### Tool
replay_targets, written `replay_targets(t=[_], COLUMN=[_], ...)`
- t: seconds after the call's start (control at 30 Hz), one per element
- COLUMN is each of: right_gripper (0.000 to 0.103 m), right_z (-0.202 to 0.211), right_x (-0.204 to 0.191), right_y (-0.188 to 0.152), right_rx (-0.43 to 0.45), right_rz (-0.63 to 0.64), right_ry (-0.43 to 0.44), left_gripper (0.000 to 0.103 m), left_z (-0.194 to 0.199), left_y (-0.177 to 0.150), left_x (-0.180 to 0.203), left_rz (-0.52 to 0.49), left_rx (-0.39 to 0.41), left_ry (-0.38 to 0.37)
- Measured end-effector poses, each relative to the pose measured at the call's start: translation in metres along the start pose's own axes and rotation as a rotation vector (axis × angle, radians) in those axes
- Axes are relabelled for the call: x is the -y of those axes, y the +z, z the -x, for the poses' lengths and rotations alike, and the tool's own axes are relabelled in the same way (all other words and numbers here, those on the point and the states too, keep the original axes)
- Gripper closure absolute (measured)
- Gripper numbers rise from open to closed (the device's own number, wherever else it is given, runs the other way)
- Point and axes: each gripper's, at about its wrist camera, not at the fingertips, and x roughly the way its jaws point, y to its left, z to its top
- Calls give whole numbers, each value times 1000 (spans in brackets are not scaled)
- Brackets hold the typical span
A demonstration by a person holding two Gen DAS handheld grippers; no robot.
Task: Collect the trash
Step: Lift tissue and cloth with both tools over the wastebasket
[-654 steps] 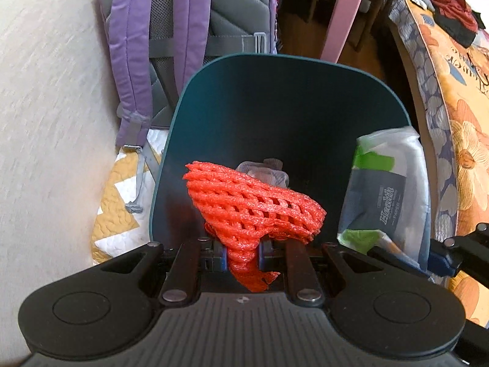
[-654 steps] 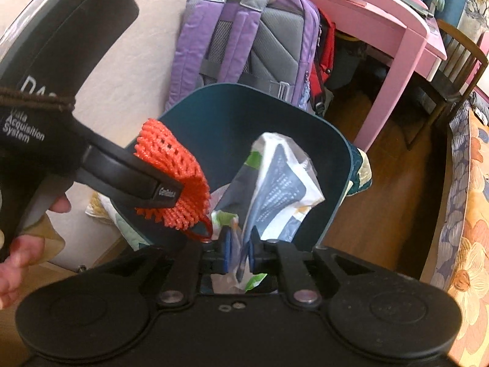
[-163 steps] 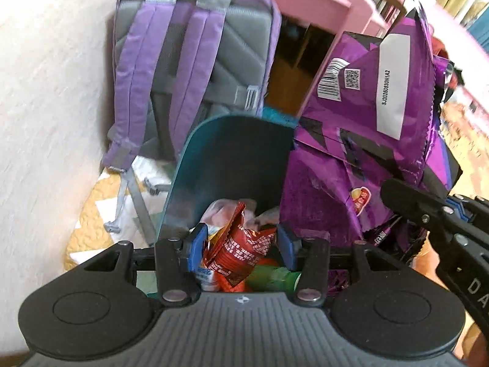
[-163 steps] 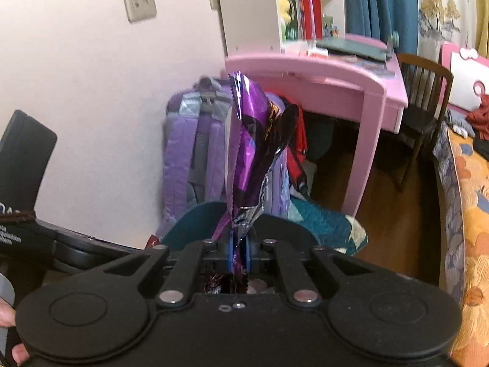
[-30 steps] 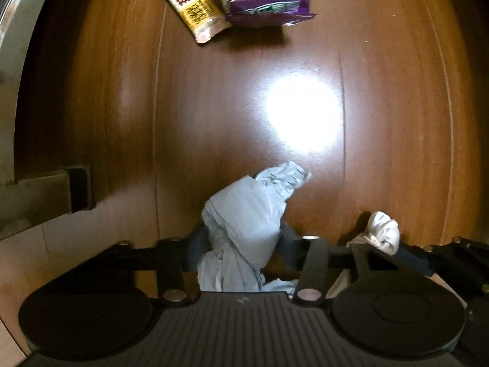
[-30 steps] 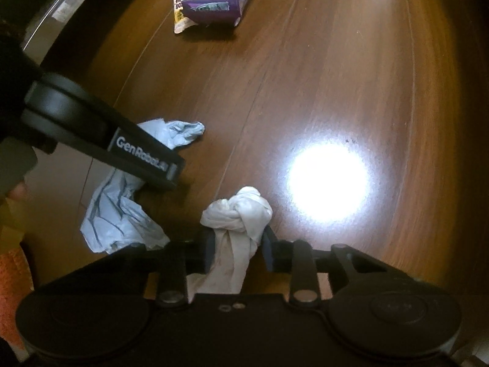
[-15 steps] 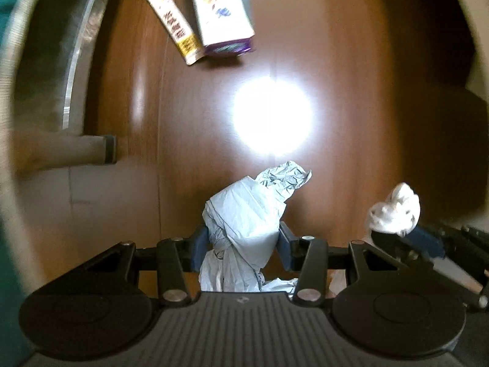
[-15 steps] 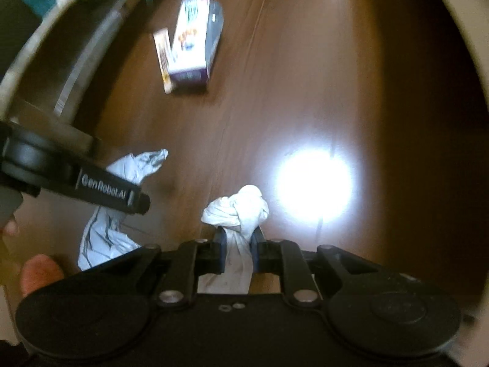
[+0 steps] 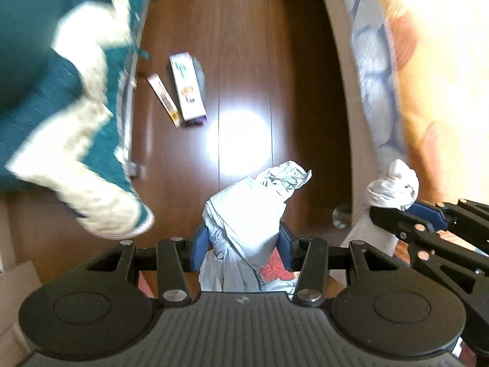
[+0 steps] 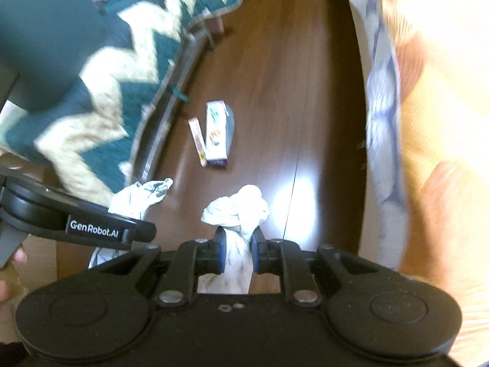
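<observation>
Dark wooden floor (image 9: 244, 46) fills the left wrist view, with a teal zigzag quilt (image 9: 61, 122) on the left and a floral bedspread (image 9: 428, 61) on the right. Pointing steeply down, the left gripper (image 9: 243, 241) is clamped on a crumpled grey bag (image 9: 244, 208), whose long axis runs away from the camera, its twisted tip tilted right. A small carton (image 9: 188, 88) and a thin sachet (image 9: 163, 99) lie side by side on the floor.

Floorboards also back the right wrist view. Aimed steeply down too, the right gripper (image 10: 238, 249) has just been closing and now pinches a knotted white tissue wad (image 10: 237, 209), standing up between the blue pads, its soiled tail hanging below.
</observation>
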Motion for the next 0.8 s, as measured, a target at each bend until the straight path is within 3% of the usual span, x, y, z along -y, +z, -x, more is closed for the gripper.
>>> replay_targets(t=[0.2, 0.47, 0.63, 0.8], right_gripper=[88, 88, 88, 88], right_z=[95, 196, 232, 249], right_x=[-29, -84, -127, -173], right_y=[42, 104, 135, 171], right_rx=[84, 236, 312, 371], right_rz=[46, 132, 221, 280], right_ry=[22, 101, 135, 163], left_gripper=[57, 57, 57, 57], left_z=[105, 248, 319, 360], left_y=[14, 21, 25, 35], left_x=[-11, -47, -70, -108], left_rz=[20, 87, 88, 133], left_rx=[105, 302, 458, 533], left_ry=[3, -54, -45, -20])
